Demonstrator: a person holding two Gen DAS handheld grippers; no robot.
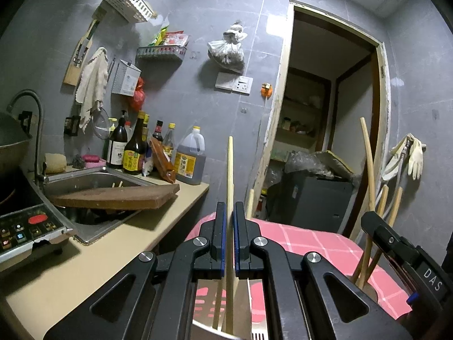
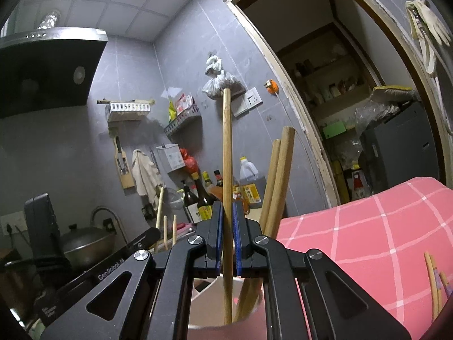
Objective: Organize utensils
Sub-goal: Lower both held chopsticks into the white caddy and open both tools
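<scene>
- Pink checked tablecloth (image 1: 320,243) ends near the beige counter edge (image 1: 181,198); a narrow gap lies between.
- Left gripper (image 1: 230,226) pinches an upright pale wooden chopstick (image 1: 230,175) over a shiny metal holder (image 1: 209,320).
- Right gripper (image 2: 227,226) pinches a darker wooden chopstick (image 2: 227,147), whose lower end stands inside a pale round cup (image 2: 203,303) beside other sticks.

Free air ahead of both fingers toward doorway (image 1: 325,119). Obstacles: two upright sticks (image 2: 279,181) just right of right fingers; worktop (image 1: 119,240), sink (image 1: 93,181) left.
</scene>
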